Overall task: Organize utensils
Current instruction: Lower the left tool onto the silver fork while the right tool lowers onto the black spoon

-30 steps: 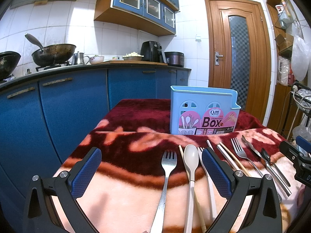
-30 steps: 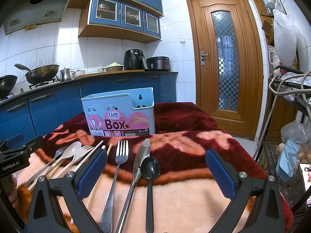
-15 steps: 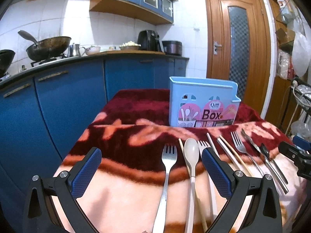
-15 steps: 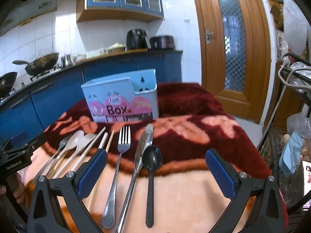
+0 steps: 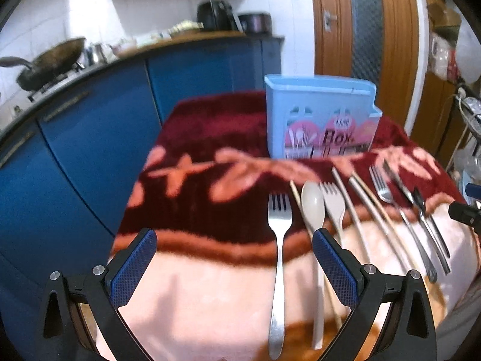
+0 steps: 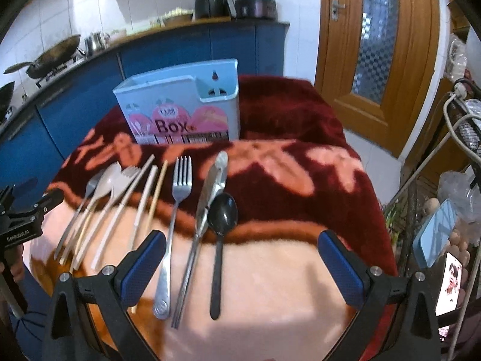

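Looking along the left tongs (image 5: pixel 234 258), both blue pads are spread wide and grip nothing. A steel fork (image 5: pixel 279 240) lies on the blanket-covered tabletop (image 5: pixel 210 285), between the pads but nearer the right one, handle toward the camera and tines toward the blue utensil box (image 5: pixel 321 120). Just to its right lies a beige spoon (image 5: pixel 314 210), then more beige pieces and chopsticks fanning off rightward.

From the right wrist view, the right tongs (image 6: pixel 242 263) are likewise spread and empty. Between their pads lie a second fork (image 6: pixel 177 210), a table knife (image 6: pixel 207 207) and a black spoon (image 6: pixel 221 219), long axes running roughly away from the camera toward the box standing upright behind the row. Judging by this, each hand has a handle almost straight ahead; the left is better placed for the leftmost fork, the right for the black spoon
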`<state>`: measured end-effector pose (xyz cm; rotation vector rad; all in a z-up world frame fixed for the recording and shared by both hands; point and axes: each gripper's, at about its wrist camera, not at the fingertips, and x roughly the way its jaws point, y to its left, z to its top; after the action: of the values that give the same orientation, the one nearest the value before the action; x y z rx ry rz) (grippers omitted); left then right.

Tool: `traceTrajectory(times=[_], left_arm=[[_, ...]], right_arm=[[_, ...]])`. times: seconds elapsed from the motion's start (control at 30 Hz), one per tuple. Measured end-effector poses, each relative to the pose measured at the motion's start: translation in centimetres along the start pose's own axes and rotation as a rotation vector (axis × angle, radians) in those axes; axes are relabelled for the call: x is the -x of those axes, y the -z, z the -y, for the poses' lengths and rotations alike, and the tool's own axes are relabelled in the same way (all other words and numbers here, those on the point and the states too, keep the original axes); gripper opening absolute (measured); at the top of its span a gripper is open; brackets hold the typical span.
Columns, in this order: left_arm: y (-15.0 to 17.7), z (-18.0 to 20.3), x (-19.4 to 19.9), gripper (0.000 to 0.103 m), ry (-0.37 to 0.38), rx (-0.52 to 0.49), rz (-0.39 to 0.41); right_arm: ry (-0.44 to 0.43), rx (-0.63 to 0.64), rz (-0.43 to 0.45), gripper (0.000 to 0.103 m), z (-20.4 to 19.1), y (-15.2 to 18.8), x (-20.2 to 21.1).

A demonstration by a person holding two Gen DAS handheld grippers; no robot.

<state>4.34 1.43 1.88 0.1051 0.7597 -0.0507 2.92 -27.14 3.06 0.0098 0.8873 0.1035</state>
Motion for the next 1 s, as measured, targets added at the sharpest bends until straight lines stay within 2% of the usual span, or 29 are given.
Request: traceTrajectory(times=[0.17,0.27,0.4,0.53,0.67,0.73,0.77,0.8,0.93,1.0], left_arm=[[-0.2,-0.4,-1.7,0.102,0.023,-0.007,-0.110],[-0.5,-0.1,-2.4,0.091,0.038,-0.029,-0.167],[-0.6,0.8,-3.4,0.079,0.033,-0.082,-0.233],[-0.7,1.5,-4.1,0.072,0.055,-0.129,-0.286],[-0.7,1.8,-5.0,0.062,0.076,-0.132,-0.335],[-1.1,1.8,-5.4,0.058,0.095,-0.118,-0.357],[-1.2,2.0,-5.5,0.056,0.098,-0.120,-0.364],[-1.3,2.1,-5.7,0.054,0.109,-0.121,-0.385],[-1.9,2.2,-6.4,0.051,0.121,-0.125,-0.438],[-2.3,2.3,-6.6,0.043,0.136,-0.135,-0.460]], right_arm=[[-0.015,0.008,-0.135,0.088,0.5,-0.3,-1.3],[-0.006,0.025,-0.206,0.073,0.6,-0.6,-2.3],[-0.018,0.037,-0.304,0.059,0.5,-0.9,-3.7],[-0.043,0.054,-0.369,0.053,0.3,-1.2,-4.4],[-0.045,0.085,-0.419,0.044,-0.3,-1.8,-4.7],[-0.030,0.110,-0.424,0.033,-0.8,-2.1,-4.7],[-0.026,0.127,-0.426,0.020,-1.0,-2.3,-4.7],[-0.026,0.137,-0.433,0.015,-1.3,-2.5,-4.8],[-0.024,0.140,-0.464,0.014,-1.6,-2.6,-5.3],[-0.034,0.122,-0.480,0.014,-1.6,-2.9,-5.7]])
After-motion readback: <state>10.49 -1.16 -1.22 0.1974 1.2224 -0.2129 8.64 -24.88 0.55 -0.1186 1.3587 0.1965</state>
